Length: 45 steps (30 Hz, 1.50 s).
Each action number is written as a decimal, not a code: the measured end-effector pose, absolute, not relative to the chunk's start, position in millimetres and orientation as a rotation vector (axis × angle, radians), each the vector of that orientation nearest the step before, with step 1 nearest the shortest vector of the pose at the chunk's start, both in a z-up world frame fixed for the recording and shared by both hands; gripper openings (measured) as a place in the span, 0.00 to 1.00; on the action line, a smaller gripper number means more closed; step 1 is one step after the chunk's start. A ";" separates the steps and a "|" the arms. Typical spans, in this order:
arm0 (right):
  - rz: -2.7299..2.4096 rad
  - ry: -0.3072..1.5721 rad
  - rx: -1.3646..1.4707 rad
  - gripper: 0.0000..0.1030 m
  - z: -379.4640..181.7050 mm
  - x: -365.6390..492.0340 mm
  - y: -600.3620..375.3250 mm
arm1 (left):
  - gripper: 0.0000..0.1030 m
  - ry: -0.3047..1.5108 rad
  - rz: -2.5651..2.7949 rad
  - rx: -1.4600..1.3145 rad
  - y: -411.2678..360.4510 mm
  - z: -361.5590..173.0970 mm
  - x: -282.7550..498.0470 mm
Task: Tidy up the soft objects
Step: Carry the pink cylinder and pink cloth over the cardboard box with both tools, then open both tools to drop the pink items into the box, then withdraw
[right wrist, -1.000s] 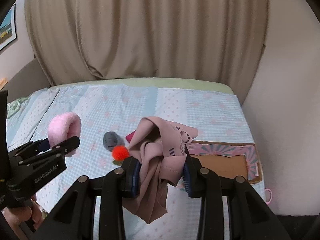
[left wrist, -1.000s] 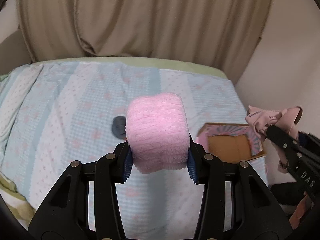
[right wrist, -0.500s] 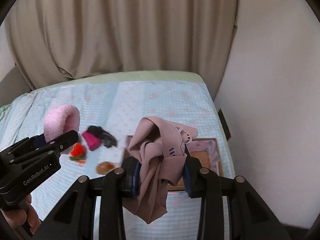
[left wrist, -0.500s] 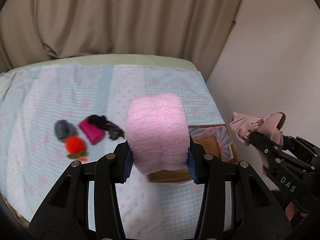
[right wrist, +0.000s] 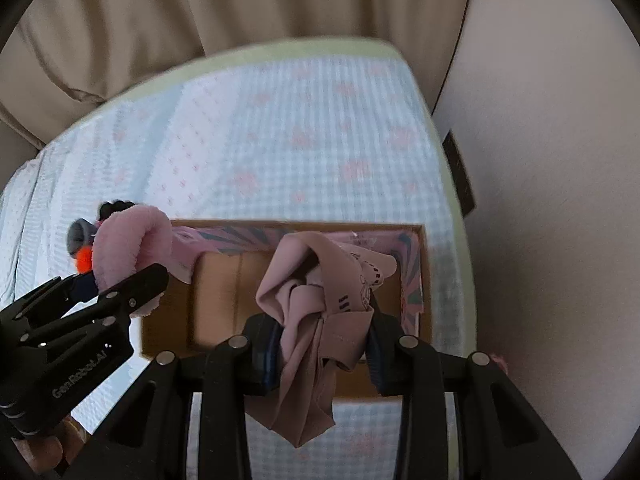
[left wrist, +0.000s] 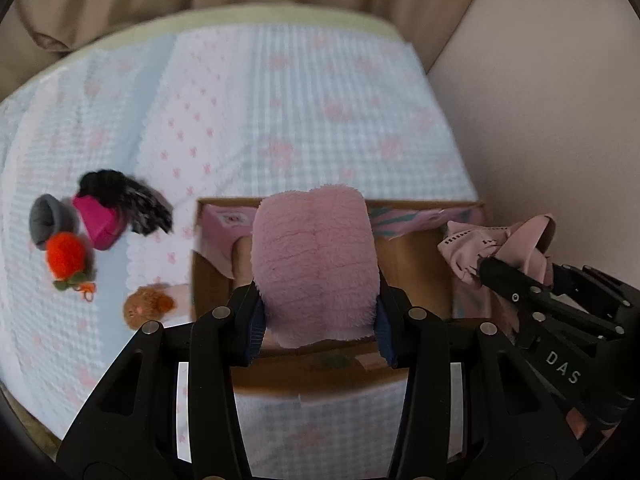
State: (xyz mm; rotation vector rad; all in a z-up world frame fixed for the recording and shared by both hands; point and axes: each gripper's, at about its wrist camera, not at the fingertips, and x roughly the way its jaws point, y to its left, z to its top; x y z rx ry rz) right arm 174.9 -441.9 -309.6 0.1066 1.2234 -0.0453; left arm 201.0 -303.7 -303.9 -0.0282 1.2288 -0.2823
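Bedspread (left wrist: 304,120) behind box (left wrist: 416,256), half-hidden.

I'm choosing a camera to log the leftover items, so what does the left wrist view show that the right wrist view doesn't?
Only the left wrist view shows the small brown plush and the magenta item on the bedspread. Only the right wrist view shows the dark strip on the wall. Both show the cardboard box, the pink fluffy item in the left gripper, and the mauve cloth in the right gripper.
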 end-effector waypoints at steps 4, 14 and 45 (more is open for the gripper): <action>-0.025 1.291 0.146 0.31 -346.2 191.7 -455.9 | 0.40 1.333 -0.288 -0.002 -317.7 -351.6 219.6; -0.004 1.319 0.250 0.54 -387.2 208.3 -472.6 | 0.98 1.429 -0.314 0.072 -324.8 -391.3 223.0; -0.030 1.132 0.235 1.00 -273.6 130.8 -456.5 | 1.00 1.160 -0.322 0.117 -282.2 -270.7 153.9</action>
